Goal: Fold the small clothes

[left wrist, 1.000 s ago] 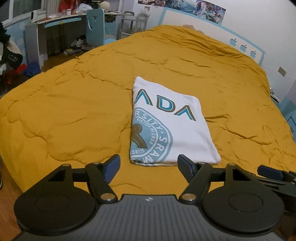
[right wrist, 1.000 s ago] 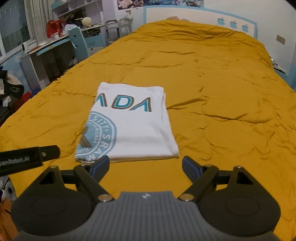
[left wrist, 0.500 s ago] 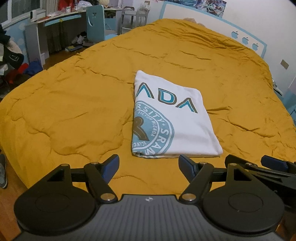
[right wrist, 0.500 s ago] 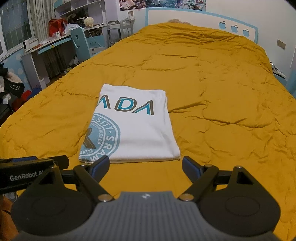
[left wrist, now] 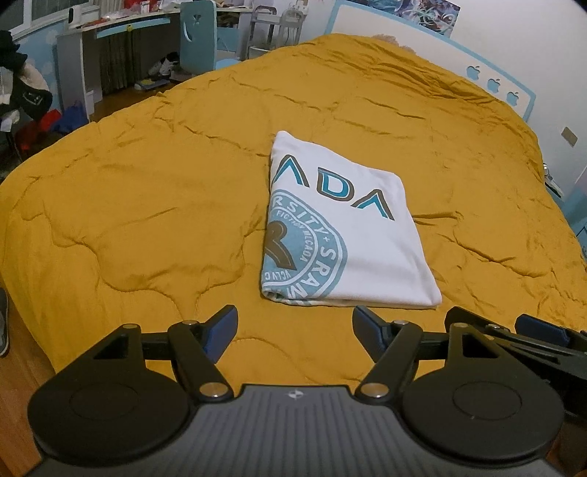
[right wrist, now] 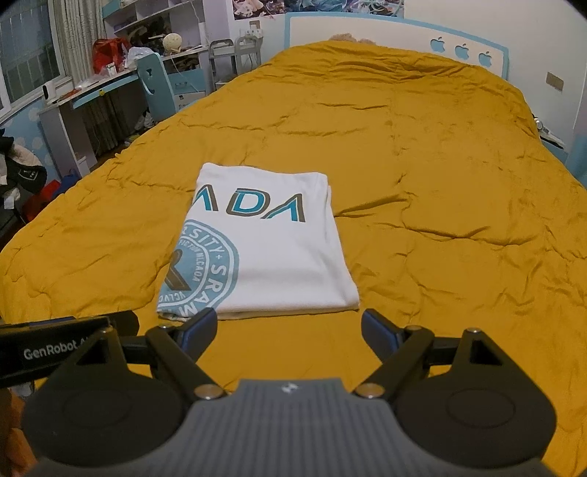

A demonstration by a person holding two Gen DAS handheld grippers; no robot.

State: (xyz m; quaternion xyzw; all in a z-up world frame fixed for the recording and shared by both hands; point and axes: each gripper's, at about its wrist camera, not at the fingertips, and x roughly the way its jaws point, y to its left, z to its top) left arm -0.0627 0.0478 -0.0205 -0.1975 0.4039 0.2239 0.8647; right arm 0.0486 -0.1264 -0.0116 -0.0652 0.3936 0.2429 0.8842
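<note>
A white T-shirt (left wrist: 345,235) with blue and brown print lies folded into a flat rectangle on the mustard-yellow bedspread (left wrist: 146,205). It also shows in the right wrist view (right wrist: 264,249). My left gripper (left wrist: 293,330) is open and empty, held short of the shirt's near edge. My right gripper (right wrist: 288,330) is open and empty, also just short of the near edge. Each gripper's body shows at the edge of the other's view, the right one (left wrist: 532,334) and the left one (right wrist: 55,348).
The bed fills most of both views, with a white and blue headboard (right wrist: 403,33) at the far end. A desk (left wrist: 110,33), a blue chair (left wrist: 198,36) and piles of clothes (left wrist: 25,95) stand on the floor to the left. The bed's near edge lies just under the grippers.
Both grippers have drawn back and risen a little from the shirt, staying open. The shirt has not moved.
</note>
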